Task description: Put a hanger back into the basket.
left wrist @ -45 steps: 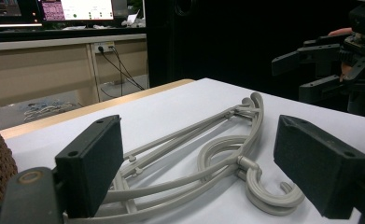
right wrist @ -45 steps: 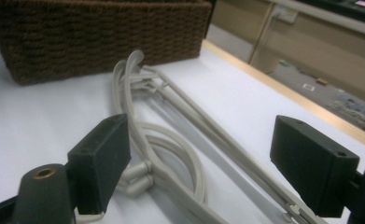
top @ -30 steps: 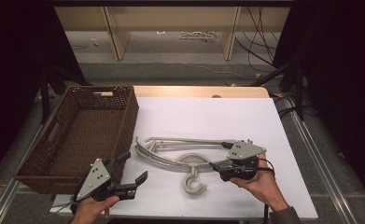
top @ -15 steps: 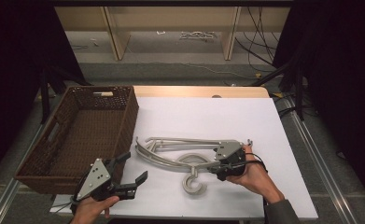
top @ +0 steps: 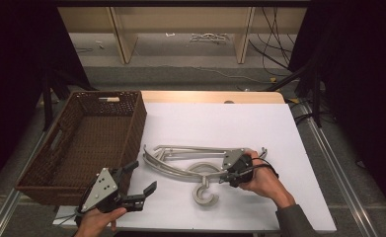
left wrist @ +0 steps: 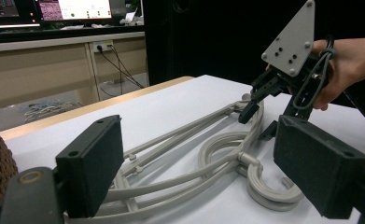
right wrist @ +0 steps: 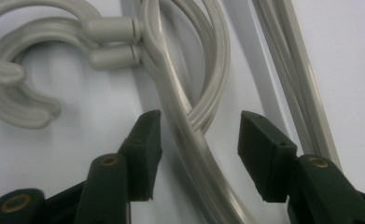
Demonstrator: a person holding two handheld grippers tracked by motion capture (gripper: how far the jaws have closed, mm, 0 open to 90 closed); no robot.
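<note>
white sheeting covers the table (top: 220, 123), with a strip of bare wood along its far edge and dark room beyond. taking the wicker basket (top: 89, 143) at the near-left of the sheet as the landmark: a stack of pale grey plastic hangers (top: 190, 165) lies flat on the sheet just to the right of the basket's right wall, close to it but apart. their hooks (top: 204, 193) curl toward the person's edge, on the side away from the basket's far rim.

the right gripper (top: 228, 173) sits at the end of the hangers farthest from the basket, held by the person's right hand (top: 259, 177). in the right gripper view its jaws are about half open and have just been closing, and the curved arms of the hangers (right wrist: 189, 126) run up between the two pads. a gap shows on each side, so the pads do not yet press on the plastic.

the left gripper (top: 136, 185) hovers just off the basket's near-right corner, held by the left hand (top: 94, 219). its jaws stand wide with nothing between them. in the left gripper view they frame the hangers (left wrist: 189, 158), with the right gripper (left wrist: 257, 107) farther off.
</note>
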